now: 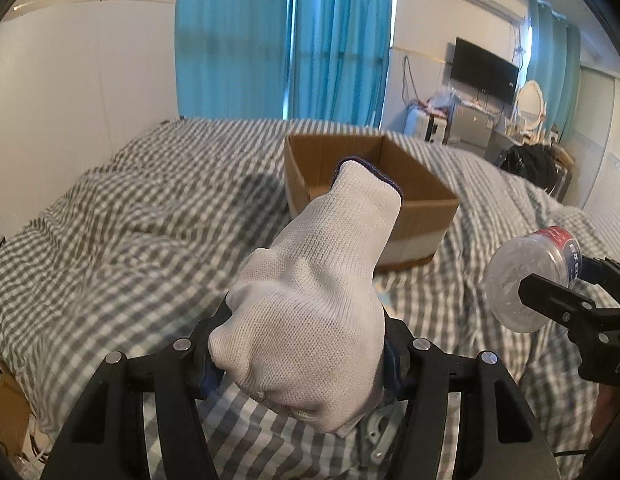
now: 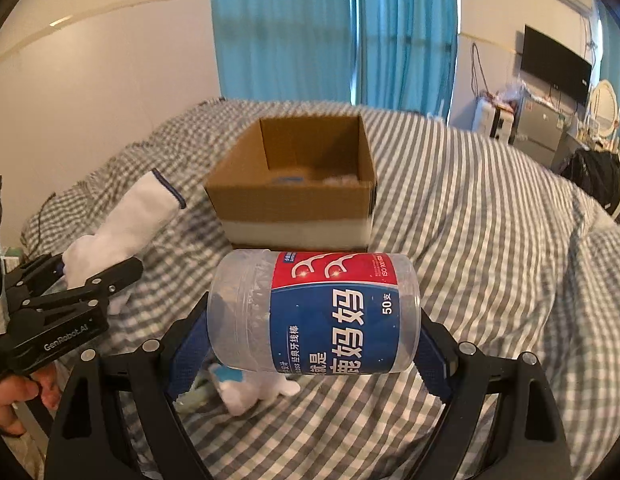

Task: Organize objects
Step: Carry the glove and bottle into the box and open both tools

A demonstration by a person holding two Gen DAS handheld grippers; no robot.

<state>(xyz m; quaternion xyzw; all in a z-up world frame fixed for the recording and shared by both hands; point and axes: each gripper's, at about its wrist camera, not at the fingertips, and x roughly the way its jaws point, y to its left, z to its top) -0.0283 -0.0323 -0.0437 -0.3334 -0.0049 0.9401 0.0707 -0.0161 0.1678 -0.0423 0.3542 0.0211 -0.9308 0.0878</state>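
Note:
My left gripper is shut on a white knit glove with a dark blue cuff, held above the bed; the glove also shows in the right wrist view. My right gripper is shut on a clear plastic floss-pick jar with a red and blue label, held sideways; the jar also shows in the left wrist view. An open cardboard box sits on the bed ahead of both grippers, also in the right wrist view. Something blue and white lies on its floor.
The bed is covered by a grey-and-white checked quilt. A small white and light-blue item lies on the quilt under the jar. Blue curtains hang behind the bed. A TV and cluttered furniture stand at the right.

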